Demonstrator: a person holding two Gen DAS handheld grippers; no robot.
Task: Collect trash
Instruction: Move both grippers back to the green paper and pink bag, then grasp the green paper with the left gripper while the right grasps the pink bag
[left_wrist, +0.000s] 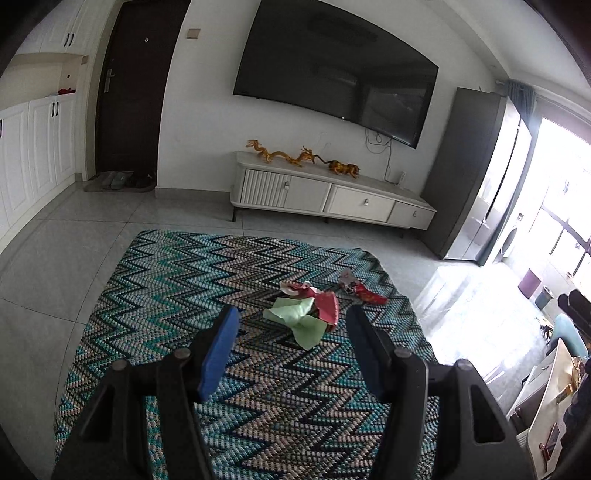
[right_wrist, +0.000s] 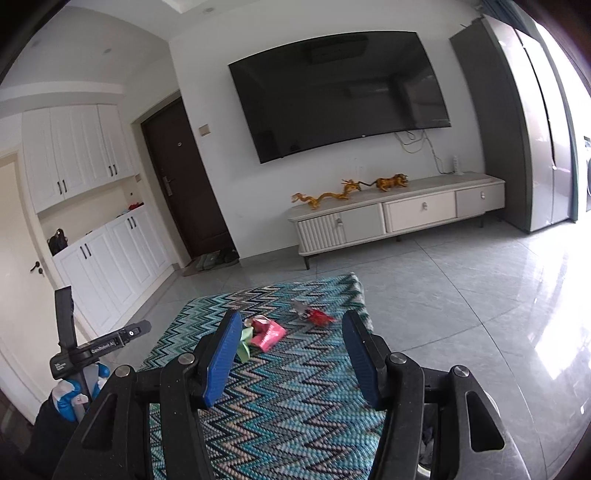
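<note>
Crumpled trash lies on a blue zigzag rug (left_wrist: 177, 295). A pale green wrapper (left_wrist: 301, 317) and a red wrapper (left_wrist: 328, 308) form one pile. A second red and silver wrapper (left_wrist: 360, 288) lies a little farther right. My left gripper (left_wrist: 291, 314) is open and empty, above the rug, just short of the pile. In the right wrist view the rug (right_wrist: 295, 398) carries the pink-red wrapper (right_wrist: 269, 334), the green wrapper (right_wrist: 244, 345) and the far red wrapper (right_wrist: 317, 315). My right gripper (right_wrist: 290, 319) is open and empty, short of them.
A white TV cabinet (left_wrist: 325, 195) with gold dragon figures stands against the far wall under a large TV (left_wrist: 332, 70). Grey tile floor (right_wrist: 461, 295) surrounds the rug. White cupboards (right_wrist: 92, 229) and a dark door (right_wrist: 184, 184) are left. The left gripper's body (right_wrist: 96, 350) shows at the lower left.
</note>
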